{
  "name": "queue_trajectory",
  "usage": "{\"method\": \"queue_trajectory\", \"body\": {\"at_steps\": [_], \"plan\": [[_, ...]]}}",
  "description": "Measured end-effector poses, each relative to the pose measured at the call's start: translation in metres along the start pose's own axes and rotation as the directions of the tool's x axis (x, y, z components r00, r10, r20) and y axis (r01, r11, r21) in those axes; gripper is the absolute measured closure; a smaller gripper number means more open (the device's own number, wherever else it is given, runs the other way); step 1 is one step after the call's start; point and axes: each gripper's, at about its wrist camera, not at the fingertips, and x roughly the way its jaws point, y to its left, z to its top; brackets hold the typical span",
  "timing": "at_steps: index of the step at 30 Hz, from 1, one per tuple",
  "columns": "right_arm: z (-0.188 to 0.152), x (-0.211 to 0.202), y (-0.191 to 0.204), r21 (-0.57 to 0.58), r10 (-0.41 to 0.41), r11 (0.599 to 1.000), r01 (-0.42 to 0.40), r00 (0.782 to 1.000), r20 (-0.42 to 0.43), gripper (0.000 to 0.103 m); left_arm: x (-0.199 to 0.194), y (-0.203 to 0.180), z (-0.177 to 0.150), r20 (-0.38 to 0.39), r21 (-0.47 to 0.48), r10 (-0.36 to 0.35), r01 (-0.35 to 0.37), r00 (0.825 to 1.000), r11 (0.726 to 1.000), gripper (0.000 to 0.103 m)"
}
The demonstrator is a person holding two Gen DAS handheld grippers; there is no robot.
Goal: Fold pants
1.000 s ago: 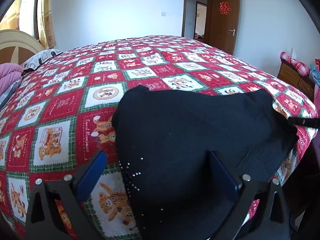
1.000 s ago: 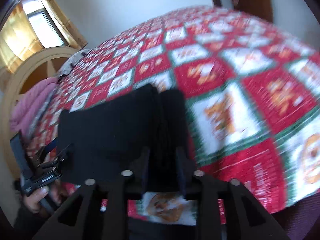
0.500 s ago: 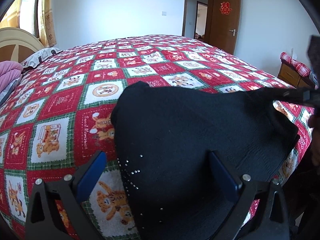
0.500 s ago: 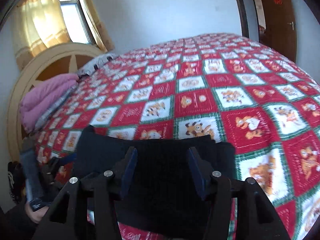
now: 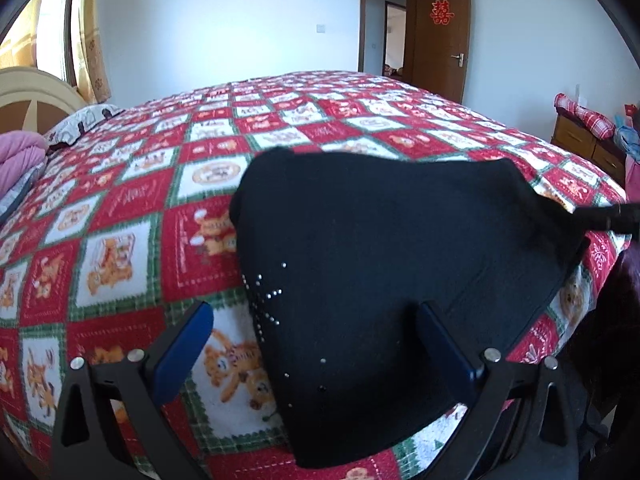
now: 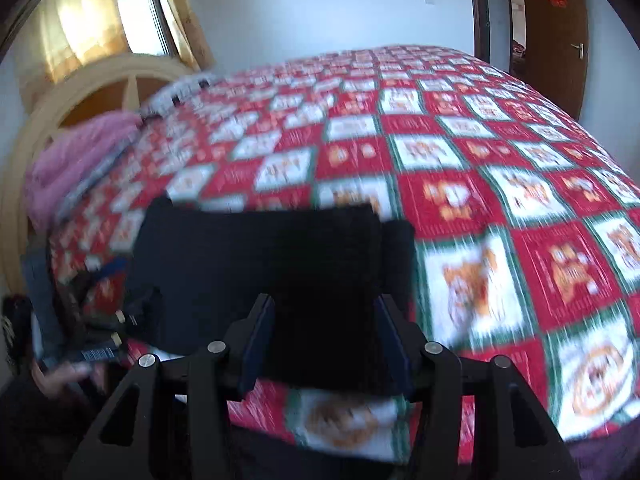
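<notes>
The black pants (image 5: 392, 264) lie folded on the red patterned bedspread (image 5: 132, 216) near its front edge, with small shiny studs on the left side. My left gripper (image 5: 316, 344) is open, its blue pads either side of the near edge of the pants. In the right wrist view the pants (image 6: 256, 264) fill the lower middle, and my right gripper (image 6: 326, 340) is open with its jaws astride the right end of the fold. The left gripper (image 6: 100, 336) shows there at the far left. The right gripper (image 5: 624, 218) shows as a dark tip at the right edge.
A pink blanket (image 5: 18, 160) and a pillow (image 5: 86, 118) lie at the head of the bed on the left. A wooden dresser (image 5: 588, 144) stands to the right. An open door (image 5: 440, 36) is at the back.
My right gripper has opened from a pinch on the pants' right end and now stands wider over it. The right view swung round. My left gripper stayed open in place.
</notes>
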Motion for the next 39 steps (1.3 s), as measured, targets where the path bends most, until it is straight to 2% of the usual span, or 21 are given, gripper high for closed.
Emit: {"method": "queue_trajectory", "body": {"at_steps": [4, 12, 18, 25, 32, 39], "plan": [[-0.020, 0.030, -0.016, 0.026, -0.052, 0.998, 0.054, 0.994, -0.099, 0.048, 0.005, 0.000, -0.001, -0.010, -0.006, -0.019, 0.019, 1.000, 1.000, 0.000], [-0.026, 0.036, -0.025, 0.027, -0.016, 0.999, 0.020, 0.989, -0.145, 0.044, 0.009, 0.002, -0.005, -0.019, -0.039, -0.056, 0.056, 0.998, 0.998, 0.000], [-0.024, 0.022, -0.026, 0.058, 0.011, 0.998, -0.004, 0.992, -0.128, 0.044, 0.000, 0.002, -0.002, 0.003, -0.028, -0.033, 0.033, 0.999, 0.999, 0.000], [-0.003, -0.008, -0.040, 0.143, 0.004, 0.990, -0.003, 1.000, -0.003, 0.043, 0.000, 0.008, 0.002, 0.018, -0.044, -0.021, 0.022, 1.000, 0.999, 0.000], [0.011, 0.016, -0.046, 0.183, 0.012, 0.983, -0.009, 1.000, -0.018, 0.043, 0.009, 0.010, 0.010, 0.017, -0.064, -0.037, 0.038, 0.999, 0.997, 0.000], [0.007, 0.039, -0.048, 0.202, 0.049, 0.978, -0.043, 0.998, -0.028, 0.042, 0.017, 0.013, 0.006, 0.012, -0.089, -0.070, 0.071, 0.997, 0.994, 0.000]]}}
